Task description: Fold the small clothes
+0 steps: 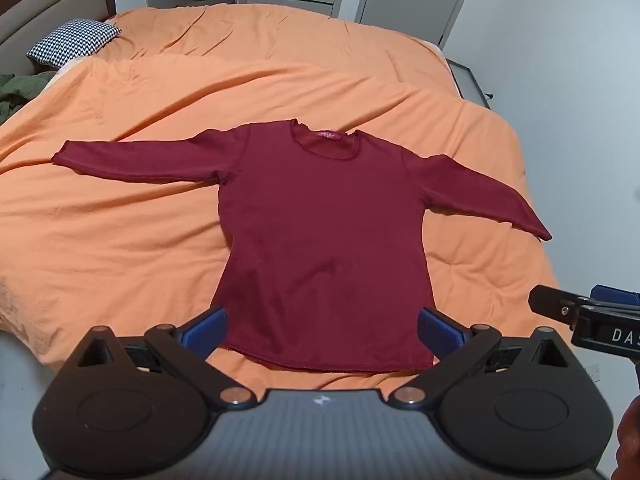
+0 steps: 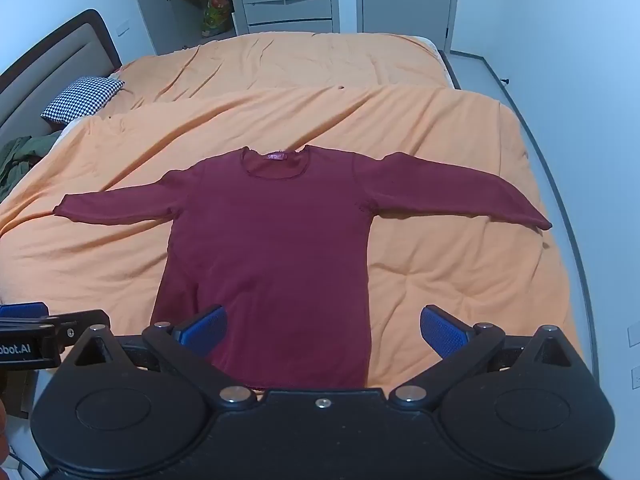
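A bedroom with pale walls and grey cupboards; the bed wears a rumpled orange quilt, a black-and-white checked pillow up by the headboard. My shirt — dark red, long-sleeved, thin knit — lies flat on the quilt near the front edge, face up, both sleeves stretched out sideways, hem nearest me. I judge it light, limp and a little clingy; it will sag wherever unsupported, so I'd pinch it at a sleeve cuff or shoulder seam. My left tool and right tool both hover over the hem, blue pads spread wide — nothing held.
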